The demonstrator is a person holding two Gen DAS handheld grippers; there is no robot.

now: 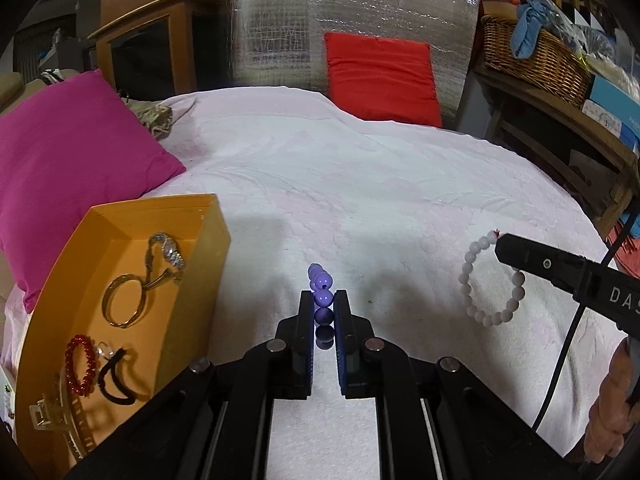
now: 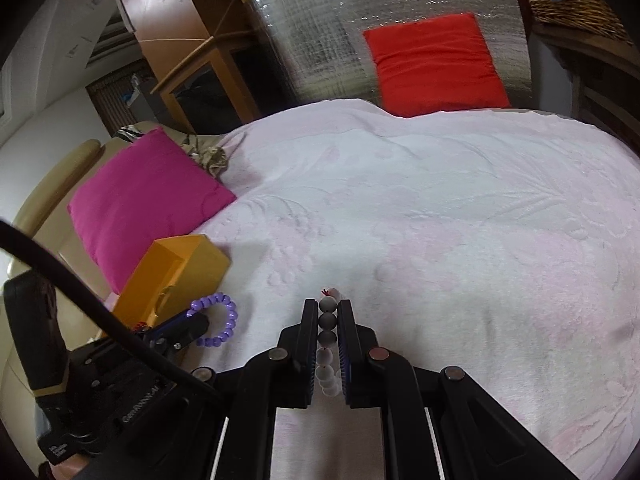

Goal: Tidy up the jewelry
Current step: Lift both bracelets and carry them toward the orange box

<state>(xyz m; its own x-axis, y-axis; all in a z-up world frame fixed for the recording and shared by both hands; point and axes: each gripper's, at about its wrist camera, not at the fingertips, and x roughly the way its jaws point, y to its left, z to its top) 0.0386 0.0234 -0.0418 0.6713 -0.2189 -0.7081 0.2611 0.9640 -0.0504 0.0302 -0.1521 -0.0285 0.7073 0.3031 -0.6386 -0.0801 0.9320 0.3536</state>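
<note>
My left gripper [image 1: 324, 298] is shut on a purple bead bracelet [image 1: 321, 280], held edge-on above the white bedspread; the bracelet also shows in the right wrist view [image 2: 218, 320]. My right gripper [image 2: 328, 308] is shut on a white bead bracelet [image 2: 328, 360], which hangs as a loop from it in the left wrist view [image 1: 490, 280]. An orange box [image 1: 52, 292] lies to the left. It holds a watch [image 1: 170, 252], a gold bangle [image 1: 122, 300], a red bead bracelet [image 1: 80, 364], a black hair tie [image 1: 114, 380] and a hair claw [image 1: 60, 420].
A magenta cushion [image 1: 68, 168] lies behind the box and a red cushion [image 1: 380, 76] leans on a silver foil panel at the far edge. A wicker basket [image 1: 532, 60] sits on shelves at the right. The white bedspread [image 1: 360, 184] spreads between them.
</note>
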